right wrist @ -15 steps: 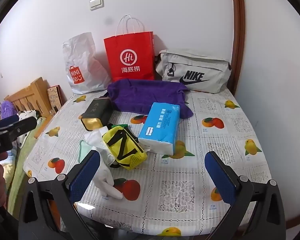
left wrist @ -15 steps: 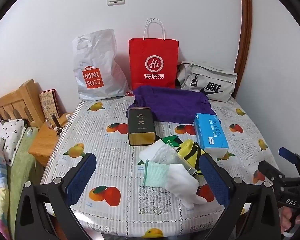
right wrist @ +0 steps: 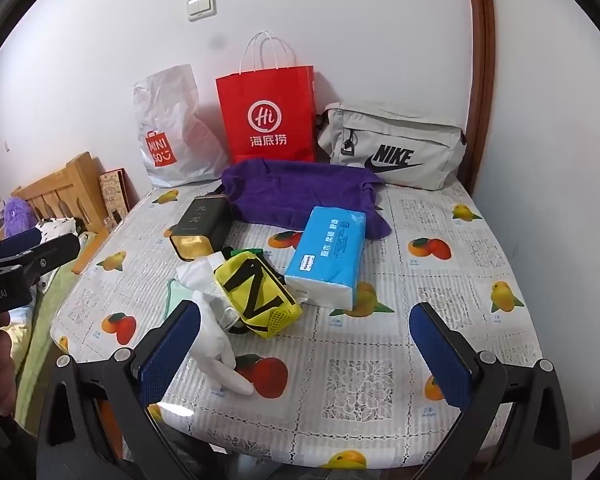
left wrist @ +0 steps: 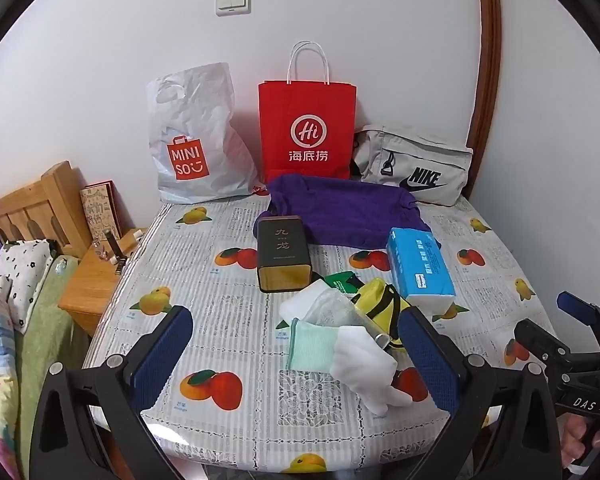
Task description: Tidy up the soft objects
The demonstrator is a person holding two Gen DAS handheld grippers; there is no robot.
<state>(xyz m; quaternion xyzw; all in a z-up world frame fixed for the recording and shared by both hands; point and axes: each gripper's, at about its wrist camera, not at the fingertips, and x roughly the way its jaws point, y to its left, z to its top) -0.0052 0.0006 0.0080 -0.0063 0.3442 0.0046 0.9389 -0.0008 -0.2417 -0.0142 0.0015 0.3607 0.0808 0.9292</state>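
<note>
Near the front middle of the tabletop, which wears a glossy plastic cloth printed with fruit and lace squares, lies a small heap of soft things. A white fabric glove lies limp with its fingers pointing toward the near edge and its cuff back in the heap; its long axis runs front to back, a little slanted. Beside the cuff is a pale green knitted cloth, flat and roughly square, and behind it a crinkled clear plastic wrapper over a white folded cloth. A yellow mesh pouch with black straps forming an N lies touching the heap, its long axis slanting from far left to near right. Just beside it, a blue plastic-wrapped tissue pack, a soft rectangular block, points its long axis away toward the wall. Behind that a purple terry towel is spread loosely, with a dark rectangular tin at its front edge. Against the wall stand a white plastic bag, a red paper bag and a grey fabric Nike bag. The left claw is spread wide and holds nothing, hovering with the glove seen between its blue pads; the right claw is equally wide and holds nothing, above bare cloth.
</note>
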